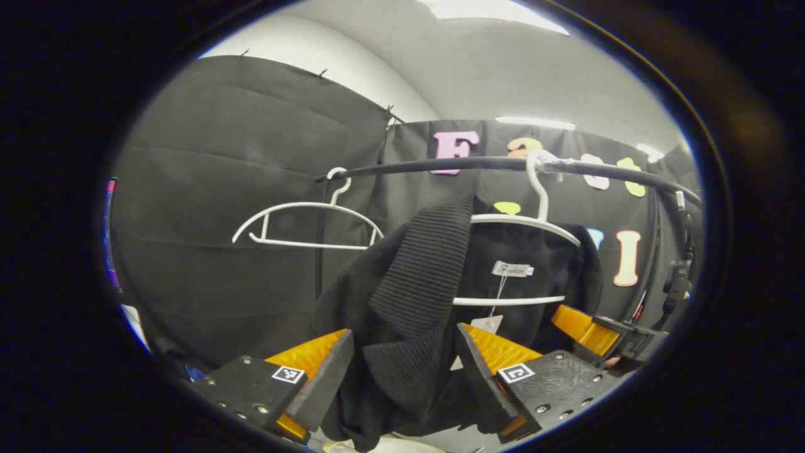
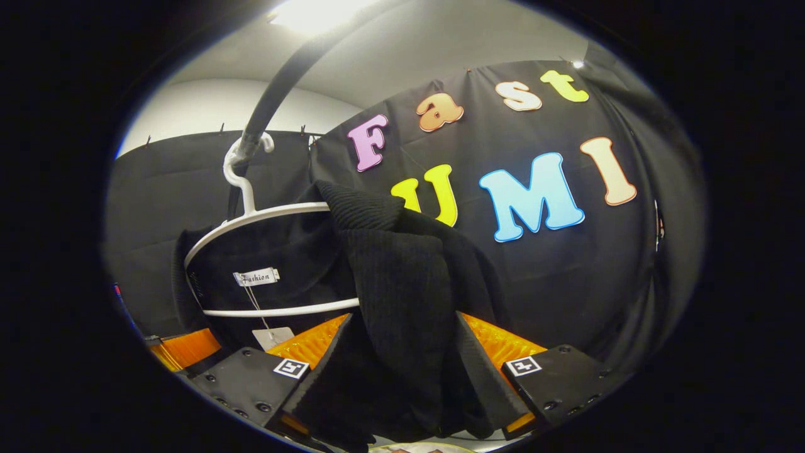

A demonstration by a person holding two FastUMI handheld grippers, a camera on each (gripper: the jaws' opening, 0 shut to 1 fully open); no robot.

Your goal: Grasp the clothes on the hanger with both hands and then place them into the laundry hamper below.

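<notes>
Left gripper view is showing me the booth's black cloth wall, and across it a dark clothes rail (image 1: 478, 165) is running from side to side. Two white hangers are hanging from it: an empty hanger (image 1: 302, 220) to one side, and the loaded hanger (image 1: 534, 220) carrying the task's garment. That garment, a black ribbed knit top (image 1: 427, 277), is draping over the hanger's shoulders, with one shoulder bunching forward toward me. A small neck label (image 1: 512, 269) and a paper swing tag (image 1: 487, 323) are hanging inside its collar.

My left tool (image 1: 405, 371) is pinching a thick fold of the knit, both fingers pressing into the cloth. My right tool (image 2: 402, 371), seen in the right gripper view, is likewise gripping a bundle of the same knit at the opposite shoulder, fingers closing on the fabric from either side. Its near corner is also peeking in at the lower right of the left gripper view.

I am judging the top to be soft, light and stretchy, so it should be sagging and slipping rather than holding any shape. Holding deep folds near each shoulder seems best to me, lifting up and off the hanger's ends so that the knit is not snagging.
</notes>
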